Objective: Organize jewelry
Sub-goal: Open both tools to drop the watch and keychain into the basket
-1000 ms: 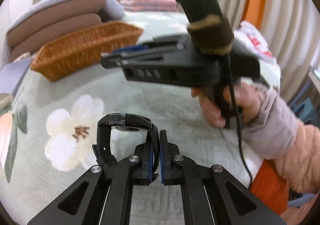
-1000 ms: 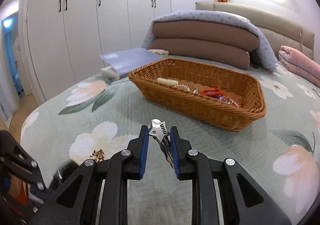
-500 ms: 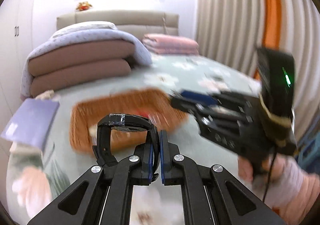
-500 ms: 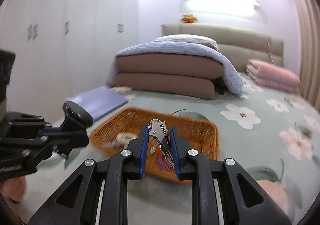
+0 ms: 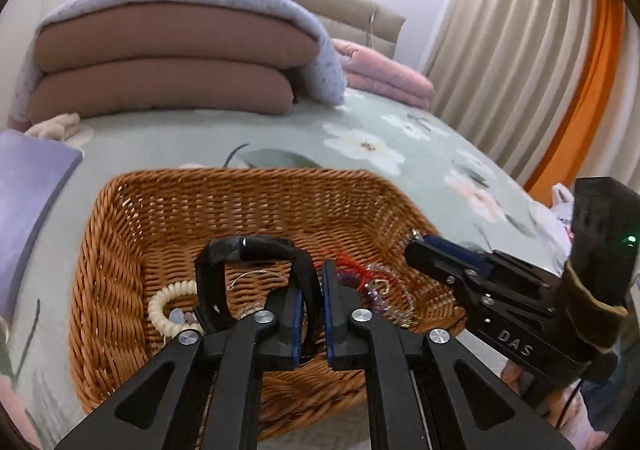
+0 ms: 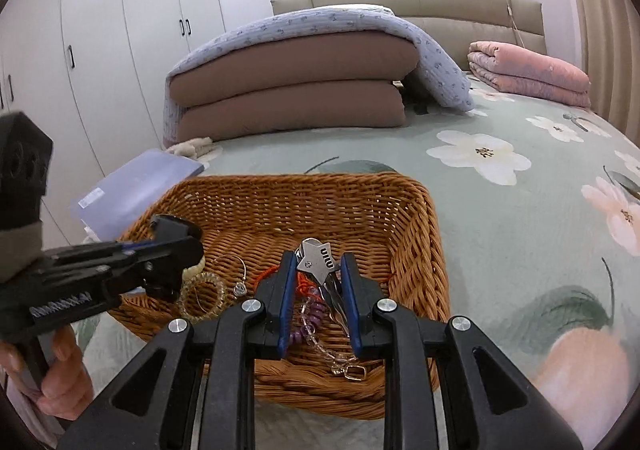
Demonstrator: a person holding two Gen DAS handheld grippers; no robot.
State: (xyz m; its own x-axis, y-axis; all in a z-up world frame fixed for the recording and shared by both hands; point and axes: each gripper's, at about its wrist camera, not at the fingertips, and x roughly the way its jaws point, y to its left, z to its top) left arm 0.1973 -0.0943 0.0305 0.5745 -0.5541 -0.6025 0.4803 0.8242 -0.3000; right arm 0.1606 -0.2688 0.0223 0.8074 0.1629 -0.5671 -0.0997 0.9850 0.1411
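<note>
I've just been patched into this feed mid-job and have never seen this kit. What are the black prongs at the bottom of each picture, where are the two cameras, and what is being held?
There is no robot. A person holds a hand-held two-finger gripper in each hand, and each carries a fisheye camera looking along its fingers, so the prongs are that gripper's own fingers.

In the left wrist view, the left gripper is shut on a black watch; the right gripper appears at the side. In the right wrist view, the right gripper is shut on a silver key.

Both hover over a wicker basket on a floral bed cover. Inside lie a cream coil bracelet, red cord and clear beads.
</note>
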